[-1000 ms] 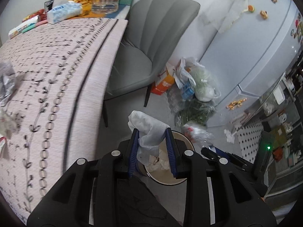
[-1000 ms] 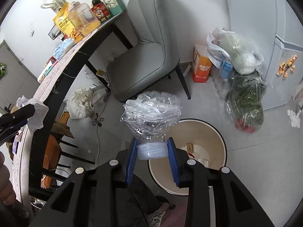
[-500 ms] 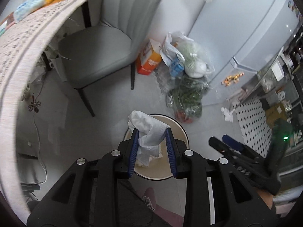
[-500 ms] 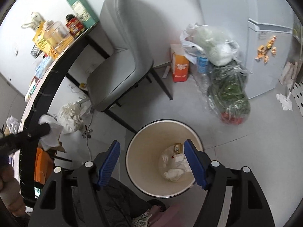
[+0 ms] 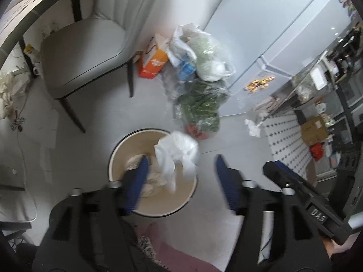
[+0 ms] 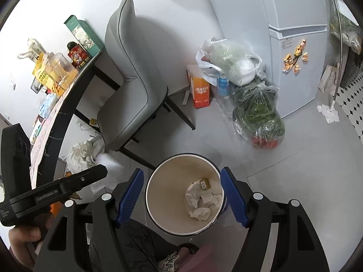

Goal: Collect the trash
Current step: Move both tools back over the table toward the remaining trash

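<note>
Crumpled white tissue [image 5: 175, 153], thin and creased, hangs loose in the gap between my left gripper [image 5: 181, 173] fingers, touching neither ribbed blue pad, over the far rim of the round cream bin [image 5: 118, 149]. Half a second ago those pads pinched it; now they stand wide apart and blurred. My right gripper [image 6: 181, 196] is spread just as wide, empty, straddling the bin [image 6: 156, 213], as it was half a second ago. Against the bin's smooth inner wall lie more wadded white scraps [image 6: 202, 204] and a small yellow-brown packet [image 6: 204, 184]. Beyond the rim stand a padded grey chair [image 6: 133, 95], an orange carton [image 6: 199, 90] and clear bags of greens [image 6: 258, 115].
</note>
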Action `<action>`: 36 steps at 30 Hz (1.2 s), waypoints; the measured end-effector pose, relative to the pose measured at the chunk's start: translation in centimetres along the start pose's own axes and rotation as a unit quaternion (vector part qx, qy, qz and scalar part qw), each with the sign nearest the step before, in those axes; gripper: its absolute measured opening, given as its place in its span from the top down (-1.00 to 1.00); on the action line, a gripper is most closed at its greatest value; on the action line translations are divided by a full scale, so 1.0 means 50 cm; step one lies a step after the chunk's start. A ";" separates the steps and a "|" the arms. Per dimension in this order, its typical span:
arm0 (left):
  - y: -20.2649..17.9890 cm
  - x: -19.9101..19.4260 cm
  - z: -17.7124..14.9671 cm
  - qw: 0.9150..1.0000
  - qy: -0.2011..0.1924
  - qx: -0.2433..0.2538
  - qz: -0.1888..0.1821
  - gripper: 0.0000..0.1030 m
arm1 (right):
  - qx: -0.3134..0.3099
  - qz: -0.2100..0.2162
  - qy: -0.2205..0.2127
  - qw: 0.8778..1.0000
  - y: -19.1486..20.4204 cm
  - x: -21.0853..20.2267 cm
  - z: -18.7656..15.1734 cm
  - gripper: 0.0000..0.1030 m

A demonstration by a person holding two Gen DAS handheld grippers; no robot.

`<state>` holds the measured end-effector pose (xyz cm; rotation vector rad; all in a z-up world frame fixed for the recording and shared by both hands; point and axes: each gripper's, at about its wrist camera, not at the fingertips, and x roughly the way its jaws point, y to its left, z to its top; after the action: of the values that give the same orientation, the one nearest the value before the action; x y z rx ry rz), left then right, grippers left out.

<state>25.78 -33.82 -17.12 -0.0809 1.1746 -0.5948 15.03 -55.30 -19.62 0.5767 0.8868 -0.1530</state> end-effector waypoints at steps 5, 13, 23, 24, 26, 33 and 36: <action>0.018 -0.060 0.014 0.999 -0.036 -0.016 -0.004 -0.86 | -0.009 0.001 -0.011 1.000 0.020 -0.023 0.012 -0.36; 0.081 -0.180 0.018 0.994 -0.094 -0.047 0.011 -0.88 | -0.039 0.014 -0.029 0.999 0.107 -0.055 0.022 -0.50; 0.159 -0.350 -0.020 0.981 -0.174 -0.072 0.035 -0.88 | -0.089 0.027 -0.063 0.994 0.261 -0.109 0.008 -0.85; 0.169 -0.367 -0.027 0.980 -0.182 -0.075 0.036 -0.88 | -0.095 0.029 -0.065 0.993 0.278 -0.112 0.004 -0.85; 0.187 -0.396 -0.041 0.976 -0.196 -0.084 0.039 -0.88 | -0.103 0.033 -0.066 0.992 0.309 -0.117 -0.004 -0.85; 0.248 -0.501 -0.101 0.962 -0.250 -0.095 0.049 -0.88 | -0.142 0.056 -0.073 0.986 0.419 -0.137 -0.040 -0.85; 0.261 -0.536 -0.126 0.956 -0.272 -0.093 0.050 -0.88 | -0.156 0.072 -0.077 0.982 0.461 -0.145 -0.059 -0.85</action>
<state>18.63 -8.48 -1.78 -0.3234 0.6885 -0.3364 16.66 -35.15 -6.01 0.3290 0.6982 0.0715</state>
